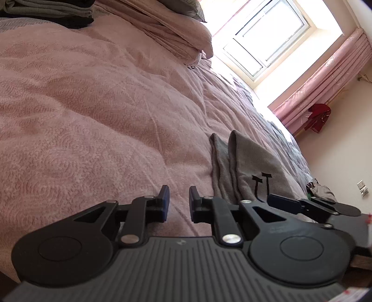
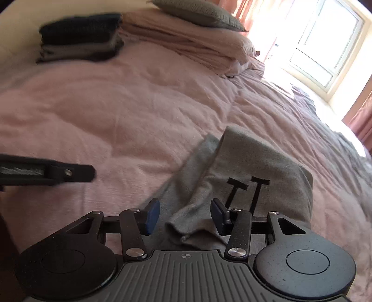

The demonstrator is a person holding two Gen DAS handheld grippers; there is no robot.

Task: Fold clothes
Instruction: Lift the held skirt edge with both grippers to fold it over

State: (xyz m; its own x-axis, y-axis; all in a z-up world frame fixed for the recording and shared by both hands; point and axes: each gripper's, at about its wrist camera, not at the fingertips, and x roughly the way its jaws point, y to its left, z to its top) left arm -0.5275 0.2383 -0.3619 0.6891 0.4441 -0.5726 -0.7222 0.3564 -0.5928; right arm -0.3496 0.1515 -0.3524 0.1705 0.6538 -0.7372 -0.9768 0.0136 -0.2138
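A grey garment with a black "TT" mark lies partly folded on the pink bedspread. My right gripper is open just above its near edge, and a bunched fold of the grey cloth sits between the two blue pads without being pinched. My left gripper hovers over bare bedspread just left of the garment, open, with nothing between its fingers. Each gripper shows in the other's view: the right gripper at the right edge, the left gripper at the left.
A stack of folded dark and grey clothes sits at the far left of the bed. Pink folded bedding and a grey pillow lie at the head. A bright window, a pink curtain and a red garment are to the right.
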